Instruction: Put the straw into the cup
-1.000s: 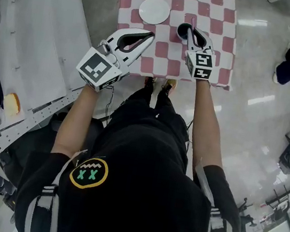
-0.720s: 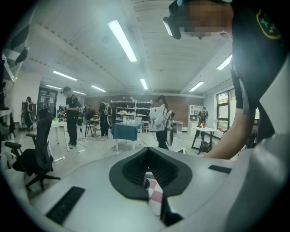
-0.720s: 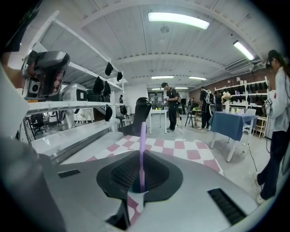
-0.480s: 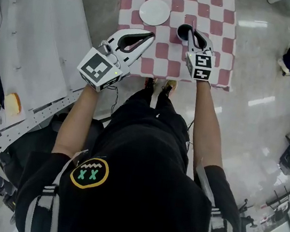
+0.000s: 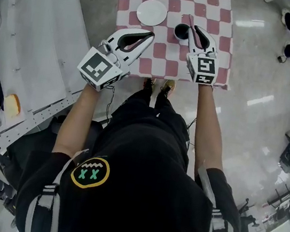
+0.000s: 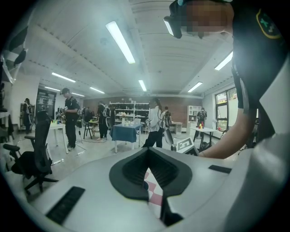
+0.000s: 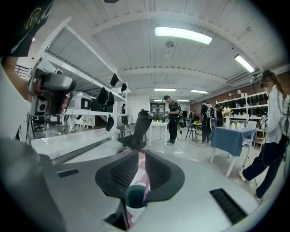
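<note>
We look down over the person's shoulders at a worktop (image 5: 166, 62) covered in a red-and-white checked cloth. A white plate (image 5: 152, 12) lies on it, and a dark cup (image 5: 181, 32) stands just to the plate's right, apart from it.

The right gripper (image 5: 191, 27) hangs over the cup, and its fingers (image 5: 199, 35) reach across the cup's right edge. From the right gripper view we see the fingers drawn to a narrow slot and pinching the straw (image 7: 145, 183), a thin pink strip running down the inner face of one finger. The cup (image 7: 135, 198) sits directly below the slot, its dark teal mouth facing up. The straw's lower end comes down at the cup's rim (we cannot tell whether it is already inside). Strips of the checked cloth show through the rest of the slot.

The left gripper (image 5: 148, 34) is held above the near left part of the worktop, short of the plate and well apart from the cup. In the left gripper view its fingers (image 6: 131, 170) meet at their tips with nothing between them, and only checked cloth shows in the hollow below.

Beyond the fingers, both gripper views take in a large room with ceiling strip lights, tables, an office chair (image 7: 138, 129) and several people standing.
</note>
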`<state>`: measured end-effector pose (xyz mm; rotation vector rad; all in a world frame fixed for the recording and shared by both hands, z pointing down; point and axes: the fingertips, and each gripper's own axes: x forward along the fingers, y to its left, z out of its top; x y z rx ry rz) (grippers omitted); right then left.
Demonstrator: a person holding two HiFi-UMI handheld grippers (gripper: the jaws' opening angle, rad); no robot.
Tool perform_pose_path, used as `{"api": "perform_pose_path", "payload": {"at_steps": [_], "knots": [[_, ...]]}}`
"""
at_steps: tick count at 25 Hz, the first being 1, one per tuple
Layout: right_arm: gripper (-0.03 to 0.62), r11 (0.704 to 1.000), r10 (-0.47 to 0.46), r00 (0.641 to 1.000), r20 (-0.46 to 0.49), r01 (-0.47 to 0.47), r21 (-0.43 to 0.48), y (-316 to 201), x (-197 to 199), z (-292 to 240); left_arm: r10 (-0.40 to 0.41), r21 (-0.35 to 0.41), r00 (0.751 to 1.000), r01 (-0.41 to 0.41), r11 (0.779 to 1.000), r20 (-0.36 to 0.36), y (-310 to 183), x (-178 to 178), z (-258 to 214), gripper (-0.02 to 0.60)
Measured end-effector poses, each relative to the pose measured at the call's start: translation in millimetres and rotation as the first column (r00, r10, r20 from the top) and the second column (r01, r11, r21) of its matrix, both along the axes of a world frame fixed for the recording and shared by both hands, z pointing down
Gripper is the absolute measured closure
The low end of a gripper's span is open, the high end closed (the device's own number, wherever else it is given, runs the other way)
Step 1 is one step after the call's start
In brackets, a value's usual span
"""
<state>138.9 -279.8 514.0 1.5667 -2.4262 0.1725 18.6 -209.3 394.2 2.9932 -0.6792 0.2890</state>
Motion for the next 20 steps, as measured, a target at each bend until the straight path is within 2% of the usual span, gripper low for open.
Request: {"api": "perform_pose_path", "payload": {"at_steps": [11,17,20], "knots": [[0.542,0.985,-0.061,0.998,0.017,0.057,0.161,43,5,-93,0.006,0.026,1.0,-0.005,1.0,-0.017,9,16,-15,0.566],[0.553,0.958,-0.128,0.991,0.041,0.112,0.264,67,-7,-146,0.019,0.033,1.0,-0.019,0.999,-0.019,12,19,-20,0.566],[0.567,0.951,-0.158,0.987,0.037,0.142,0.275,80,-15,-160,0.021,0.028,0.999,-0.021,0.999,-0.029,12,19,-21,0.568]]}}
